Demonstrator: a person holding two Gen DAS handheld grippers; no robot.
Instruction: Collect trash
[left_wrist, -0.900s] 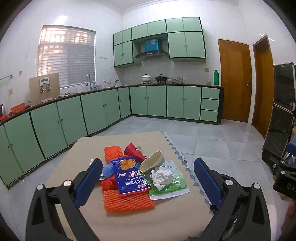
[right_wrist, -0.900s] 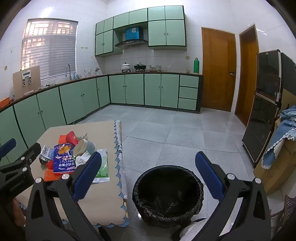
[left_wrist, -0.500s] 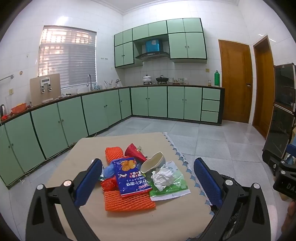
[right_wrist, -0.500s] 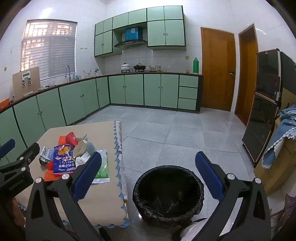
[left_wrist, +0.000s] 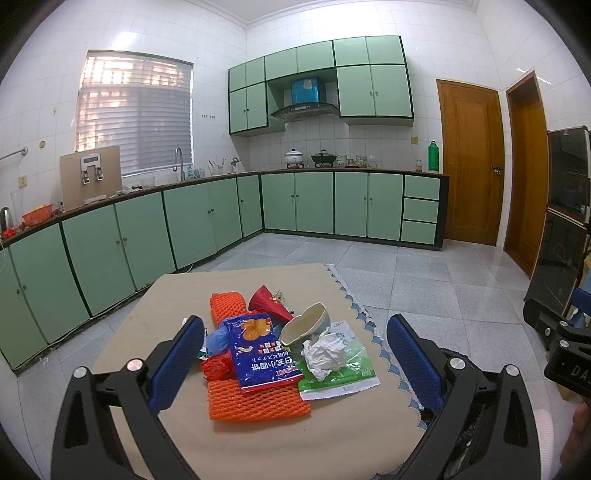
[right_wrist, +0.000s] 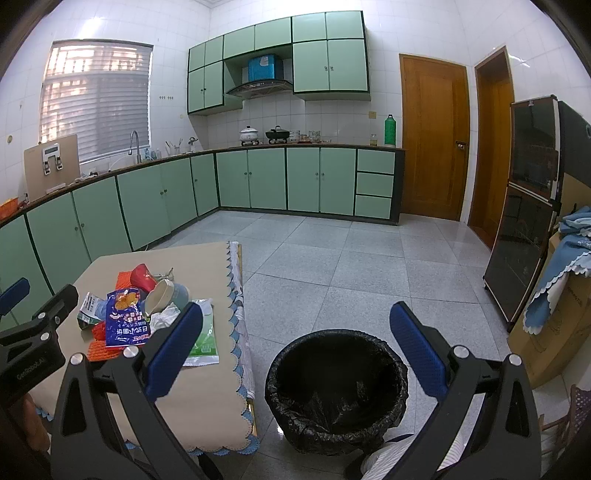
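Both my left gripper (left_wrist: 295, 354) and right gripper (right_wrist: 295, 339) gape, holding nothing. Trash pile (left_wrist: 273, 350) sits mid-frame; bin (right_wrist: 338, 387), perhaps empty, lower centre.

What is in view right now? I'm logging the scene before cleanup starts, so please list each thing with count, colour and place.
table: 1, beige cloth, scalloped blue edge, foreground
foam fruit nets: 2, orange, near and far side of pile
snack bag: 1, blue, on the near net
crumpled tissue: 1, white, on green-white bag
green-white bag: 1, flat, right of pile
crushed cup: 1, cream, mid pile
red wrapper: 1, back of pile
trash bin: 1, black liner, on the floor right of table
cabinets: many, green, along walls
doors: 2, wooden, right wall
left gripper: 1, black with blue pads, open
right gripper: 1, same, open
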